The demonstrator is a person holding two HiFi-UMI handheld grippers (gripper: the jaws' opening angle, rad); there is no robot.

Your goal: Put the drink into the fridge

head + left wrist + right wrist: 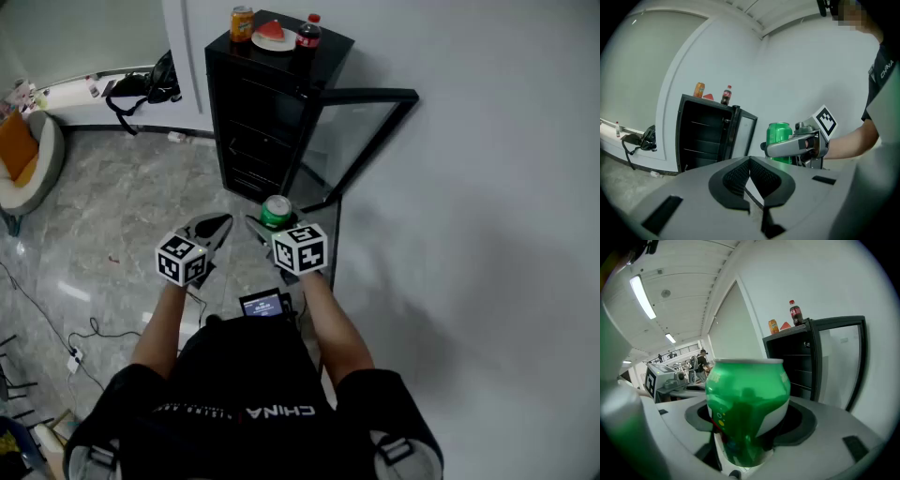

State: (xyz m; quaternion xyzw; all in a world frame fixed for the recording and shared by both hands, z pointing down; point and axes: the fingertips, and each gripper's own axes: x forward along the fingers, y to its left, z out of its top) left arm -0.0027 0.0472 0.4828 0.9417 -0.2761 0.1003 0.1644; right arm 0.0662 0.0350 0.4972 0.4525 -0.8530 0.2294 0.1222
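The right gripper point(267, 228), jaws spread wide, clasps the smooth green aluminium drink can point(276, 211) upright round its middle, near the person and short of the far, open black glass-door fridge point(261, 122); it looks light, slippery and easily dented, while the left gripper point(218, 228) has its jaws pressed together, empty.

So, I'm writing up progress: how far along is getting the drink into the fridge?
Done: the fridge door stands open. In hand: the right gripper is closed on the green can, upright, short of the fridge; the left gripper is shut, empty. Left: carry the can inside and release it on a shelf.
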